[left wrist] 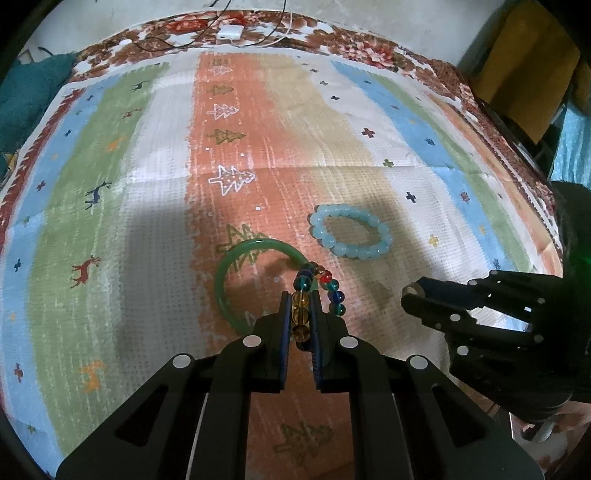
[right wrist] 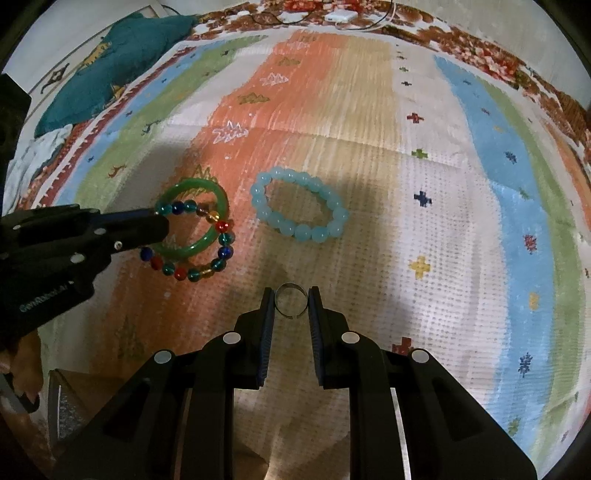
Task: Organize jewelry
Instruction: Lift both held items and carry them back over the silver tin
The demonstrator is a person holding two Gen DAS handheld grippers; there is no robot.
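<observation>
My left gripper (left wrist: 300, 301) is shut on a multicoloured bead bracelet (left wrist: 301, 314), holding it over a green bangle (left wrist: 236, 266) that lies on the striped cloth (left wrist: 147, 221). The right wrist view shows the bead bracelet (right wrist: 207, 254) hanging from the left gripper (right wrist: 162, 218) across the bangle (right wrist: 218, 201). My right gripper (right wrist: 291, 301) is shut on a small silver ring (right wrist: 291, 303); it also shows in the left wrist view (left wrist: 412, 291). A light blue bead bracelet (left wrist: 349, 230) (right wrist: 297, 208) lies flat on the cloth, apart from both grippers.
A teal cushion (right wrist: 122, 62) lies at the far left. A white charger (left wrist: 231, 32) with cables sits at the cloth's far edge. A floral sheet (left wrist: 369, 48) borders the cloth. A brown box (left wrist: 524, 55) stands at the far right.
</observation>
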